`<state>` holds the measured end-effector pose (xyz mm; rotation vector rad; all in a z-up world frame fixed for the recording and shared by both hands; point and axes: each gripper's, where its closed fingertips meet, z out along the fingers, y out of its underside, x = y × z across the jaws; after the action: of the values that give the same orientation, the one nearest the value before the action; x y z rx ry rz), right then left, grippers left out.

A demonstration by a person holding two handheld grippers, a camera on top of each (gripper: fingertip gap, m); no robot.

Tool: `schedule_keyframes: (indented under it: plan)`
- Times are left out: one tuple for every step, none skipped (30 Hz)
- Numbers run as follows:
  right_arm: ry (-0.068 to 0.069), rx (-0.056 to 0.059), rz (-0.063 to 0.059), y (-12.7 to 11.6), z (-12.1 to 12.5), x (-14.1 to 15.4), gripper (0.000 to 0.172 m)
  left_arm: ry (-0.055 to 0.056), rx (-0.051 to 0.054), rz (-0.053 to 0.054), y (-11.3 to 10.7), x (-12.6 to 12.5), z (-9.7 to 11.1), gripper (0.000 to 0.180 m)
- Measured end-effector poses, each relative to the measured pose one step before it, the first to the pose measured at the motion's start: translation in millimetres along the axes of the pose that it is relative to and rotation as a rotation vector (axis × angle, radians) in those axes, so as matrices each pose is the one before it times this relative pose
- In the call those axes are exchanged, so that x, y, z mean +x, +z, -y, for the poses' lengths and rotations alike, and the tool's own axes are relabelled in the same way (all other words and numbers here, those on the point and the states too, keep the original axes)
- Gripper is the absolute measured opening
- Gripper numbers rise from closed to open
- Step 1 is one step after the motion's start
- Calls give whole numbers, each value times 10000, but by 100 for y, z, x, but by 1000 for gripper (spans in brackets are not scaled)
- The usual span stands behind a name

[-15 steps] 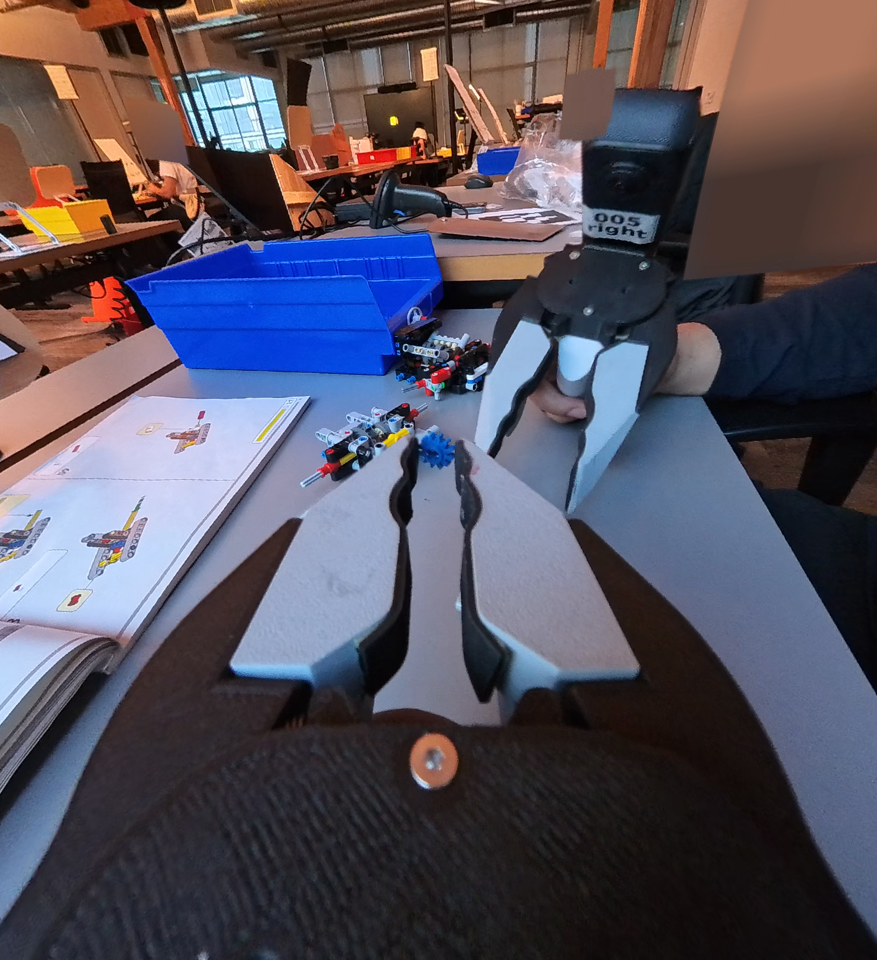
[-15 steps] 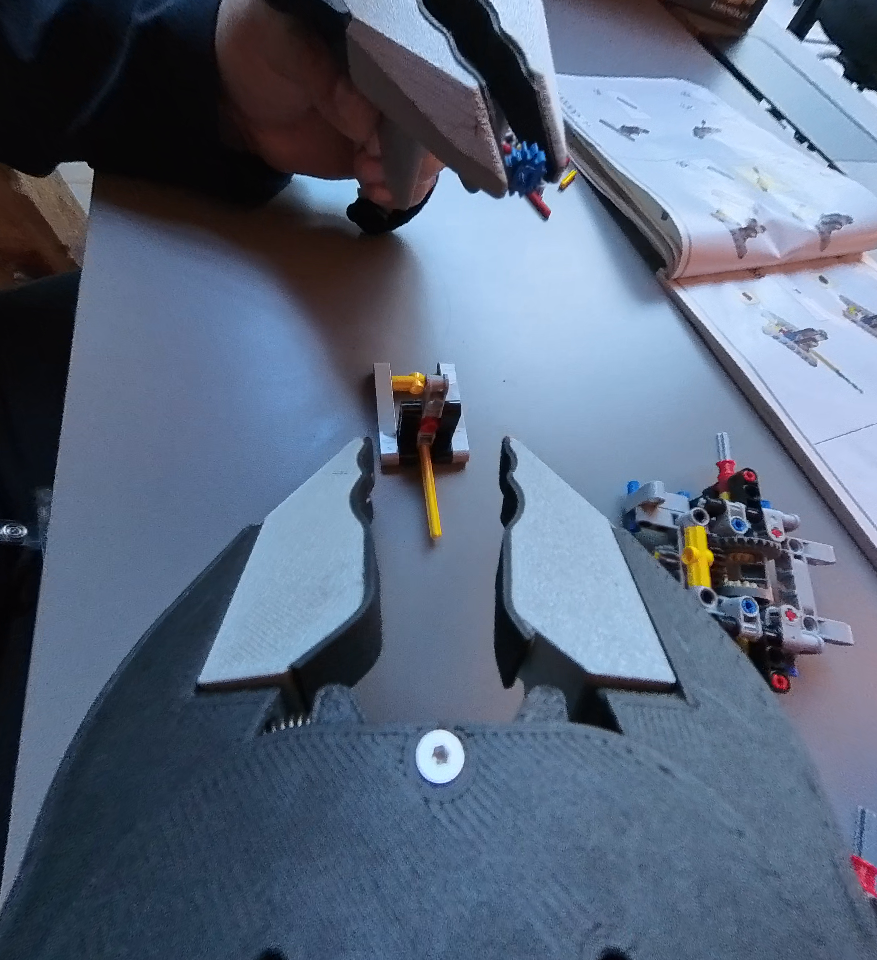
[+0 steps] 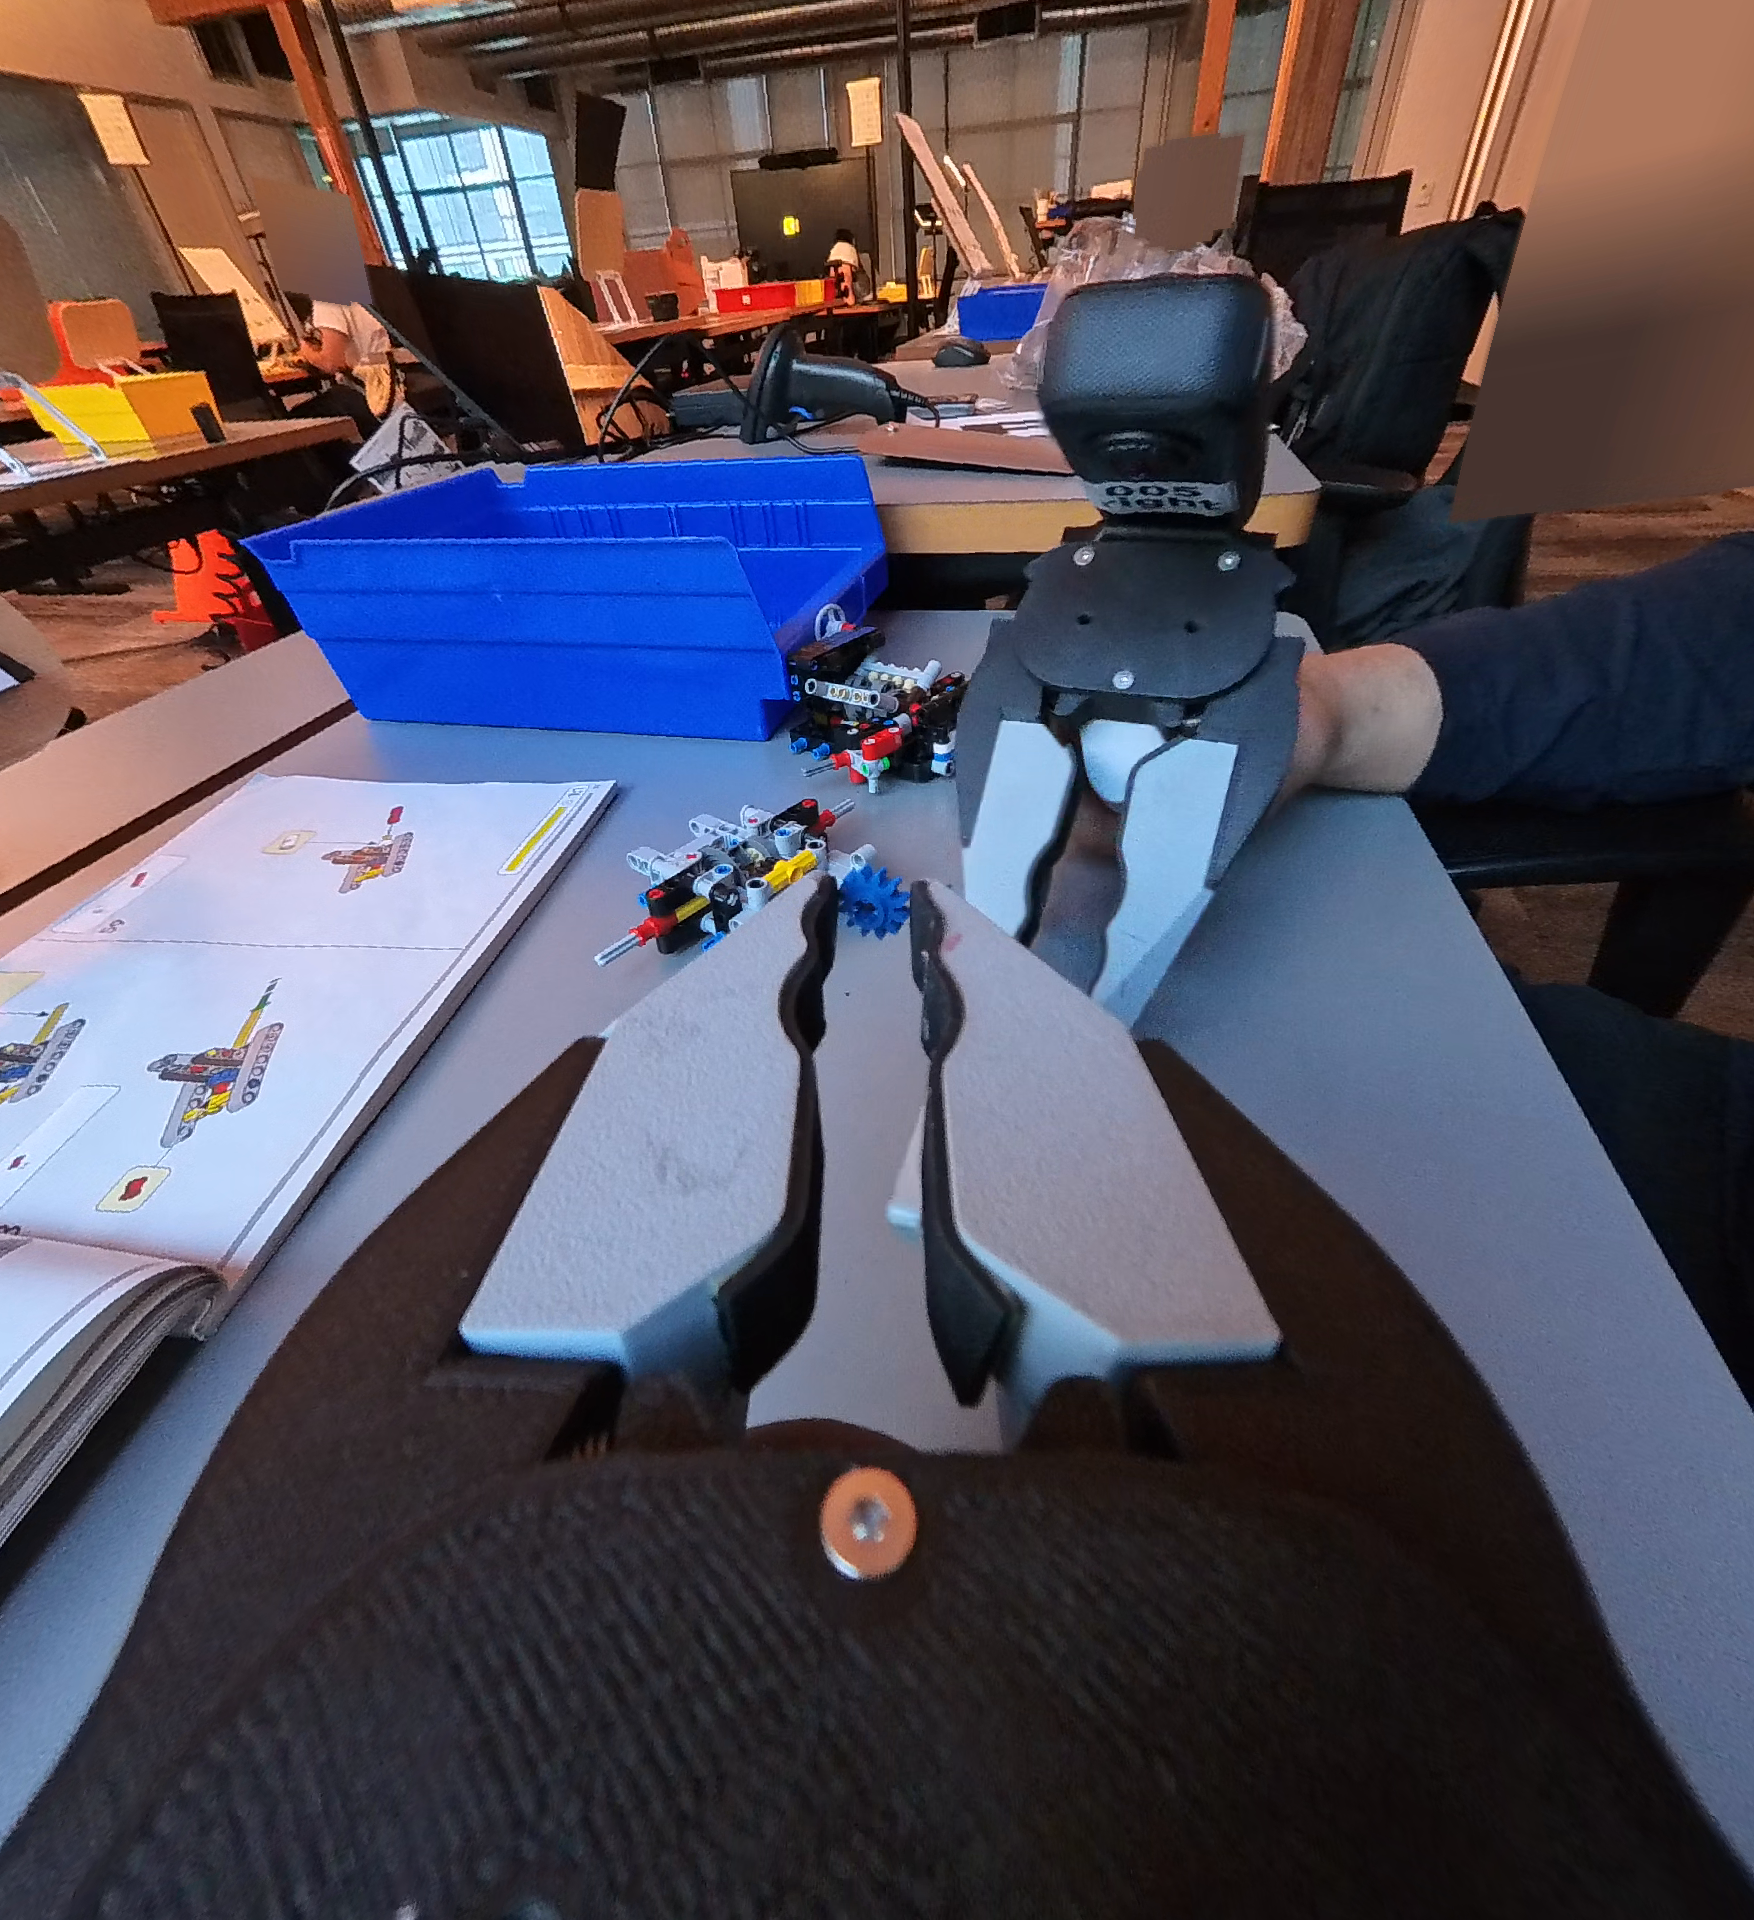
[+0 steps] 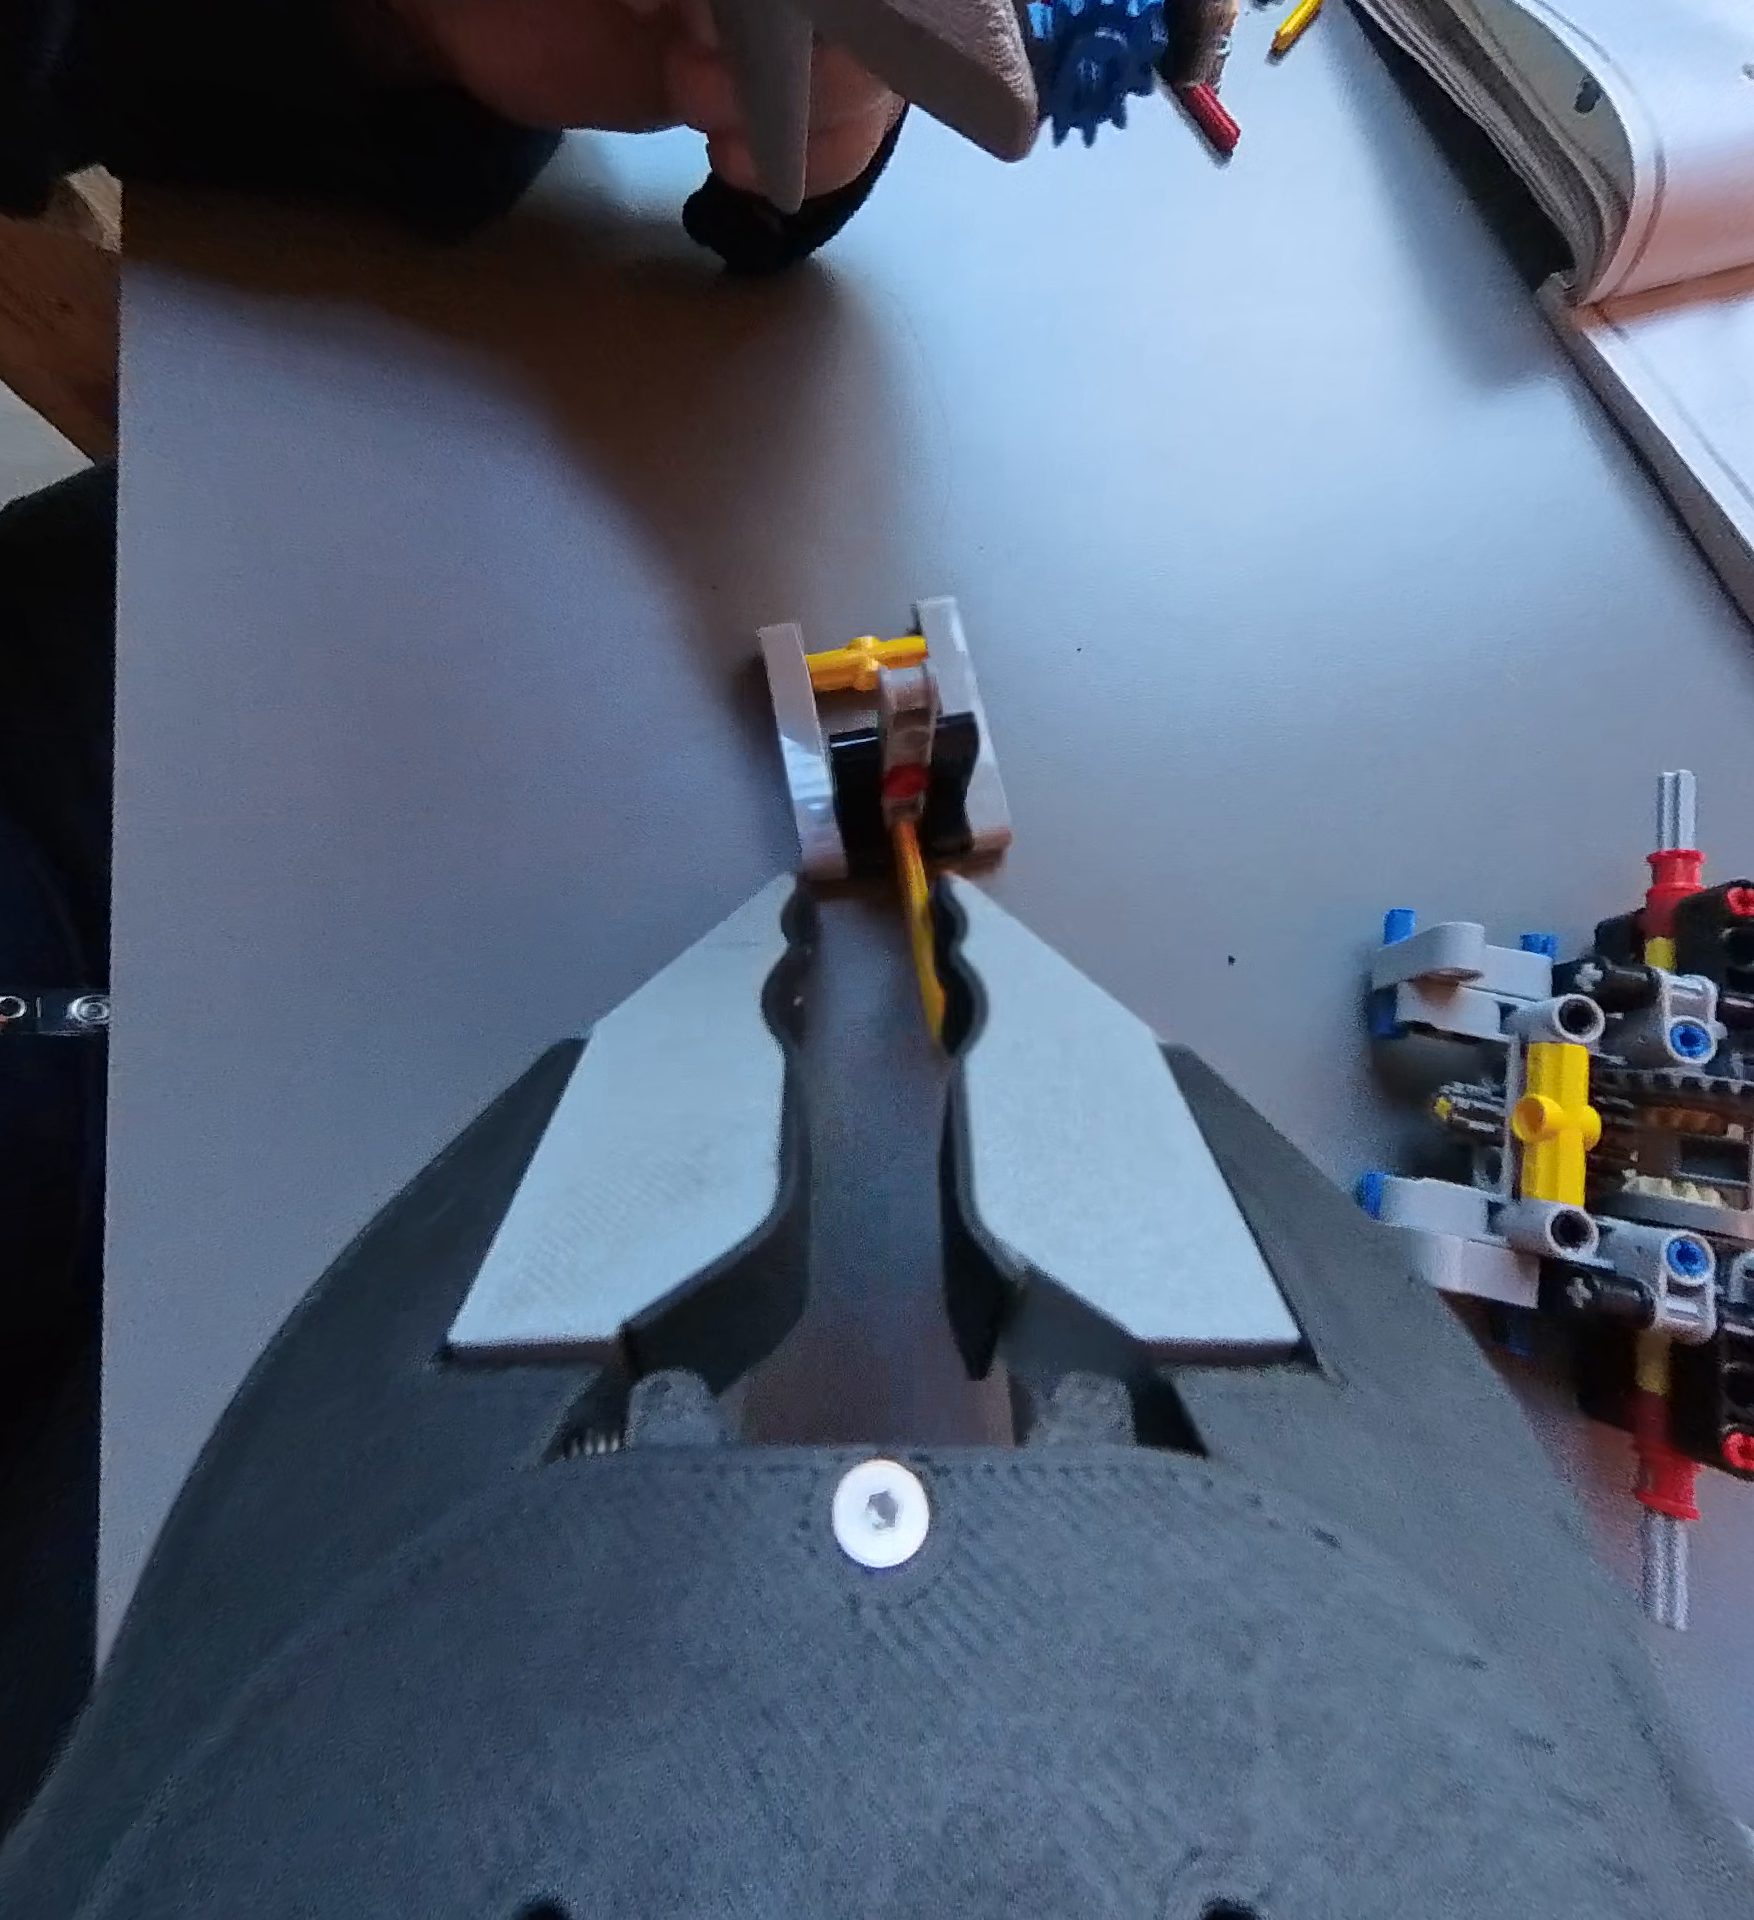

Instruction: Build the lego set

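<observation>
Left wrist view: left gripper low over the grey bench, fingers nearly closed, blue gear pinched at the tips. Just beyond the tips, a small brick assembly in grey, black, yellow and red flat on the bench. Farther back, a second assembly touching the corner of a blue bin. Open instruction booklet at left, near bench edge. Right gripper facing in from the right, tips angled down at the bench just beside the left fingers; held by a hand in a dark sleeve. What sits at its tips hidden from here. Bare bench to the right, up to the right edge.

Right wrist view: right gripper over the middle of the bench, fingers narrowed but not closed. Small grey-and-black block with a yellow cross pin on top sits right at the tips; its thin yellow axle runs back between the fingers, lying against the right pad, clear gap to the left pad. Not clamped. Left gripper at top edge with the blue gear plus a red pin under it, not seen from the other side. Brick assembly at right, well clear. Booklet at top right. Wide bare bench between block and left gripper; bench edge at left, close to the left finger.
</observation>
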<state>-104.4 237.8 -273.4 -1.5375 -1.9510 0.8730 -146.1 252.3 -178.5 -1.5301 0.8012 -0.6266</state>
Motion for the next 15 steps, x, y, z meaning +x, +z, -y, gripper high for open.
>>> schedule_keyframes:
  plan:
    - [-85,-20,-38,-3,-31,-40,14,-5,-2,-2,6,-1,-13,11]
    - [-138,0,-17,-4,-1,-118,3,-8,-6,-1,8,-9,-8,11]
    - [-129,28,-100,1,44,-9,3,-11,-8,1,7,-9,-10,11]
    - [-80,14,-108,-18,17,47,3,-15,-3,-4,8,-13,-5,11]
    - [-46,39,-39,-34,46,4,3,-13,2,-2,-2,-16,1,11]
    - [-20,77,-26,-85,96,6,2,-9,4,-2,-7,-10,3,11]
    - [-4,119,-20,-113,130,24,2,-6,5,-4,-5,5,5,11]
    - [19,118,-1,-119,136,23,1,-4,4,-2,-5,0,4,11]
    - [30,116,12,-122,135,8,1,0,1,-5,-7,1,0,11]
    - [32,124,-1,-128,138,42,1,5,-3,-5,5,9,7,11]
    - [29,125,-13,-117,152,44,1,11,-8,-7,4,22,-8,11]
    - [23,115,2,-118,132,26,1,19,-18,-10,5,26,-21,11]
    - [34,102,6,-80,114,31,3,14,-14,2,-8,1,-19,11]
    - [91,83,-44,-59,98,140,15,-6,0,6,-9,-24,-2,11]
    - [161,26,-33,-32,25,190,21,-20,3,11,-26,-49,7,11]
